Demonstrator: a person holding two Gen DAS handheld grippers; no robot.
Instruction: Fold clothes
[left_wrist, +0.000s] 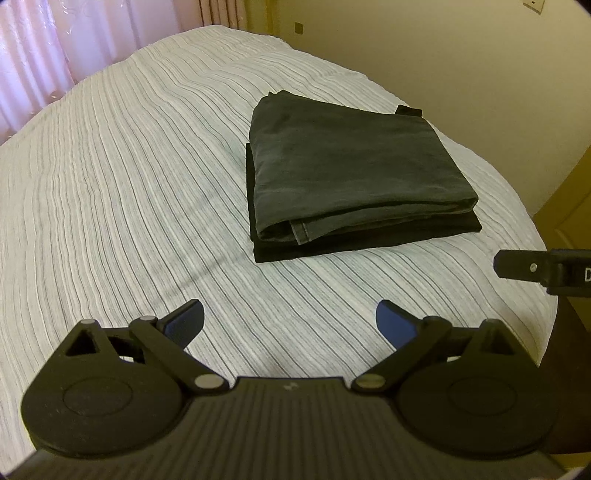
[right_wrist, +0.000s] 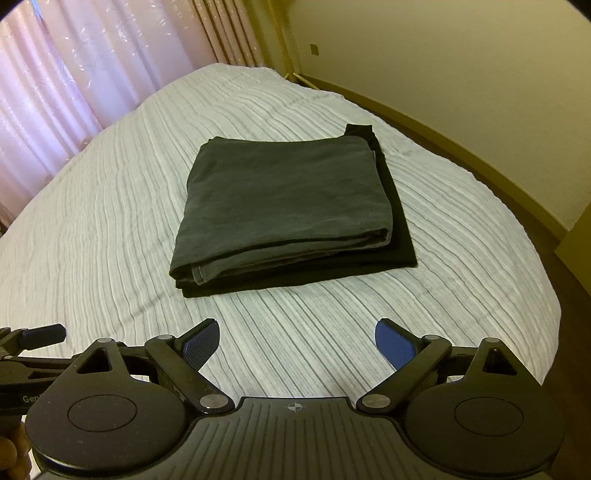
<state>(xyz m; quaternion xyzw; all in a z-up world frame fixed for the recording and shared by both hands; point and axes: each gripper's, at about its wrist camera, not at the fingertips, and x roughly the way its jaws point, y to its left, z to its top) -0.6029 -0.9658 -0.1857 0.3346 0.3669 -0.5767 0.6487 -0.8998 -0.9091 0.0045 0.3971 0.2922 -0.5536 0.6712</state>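
A folded dark grey garment (left_wrist: 351, 166) lies on top of a folded black garment (left_wrist: 354, 242) on the striped bed; the same grey garment (right_wrist: 284, 199) and black garment (right_wrist: 400, 236) show in the right wrist view. My left gripper (left_wrist: 290, 325) hovers open over the bedspread, short of the stack's near edge, with nothing between its blue pads (left_wrist: 184, 326). My right gripper (right_wrist: 295, 343) is open too, likewise short of the stack and holding nothing. A part of the right gripper (left_wrist: 543, 267) shows at the right edge of the left wrist view.
The bed (left_wrist: 110, 184) has a white and grey striped cover. Pink curtains (right_wrist: 74, 74) hang behind its far left side. A yellow wall (right_wrist: 443, 55) runs along the right, with a dark floor strip (right_wrist: 480, 155) beside the bed. A person's fingers (right_wrist: 13, 458) show at bottom left.
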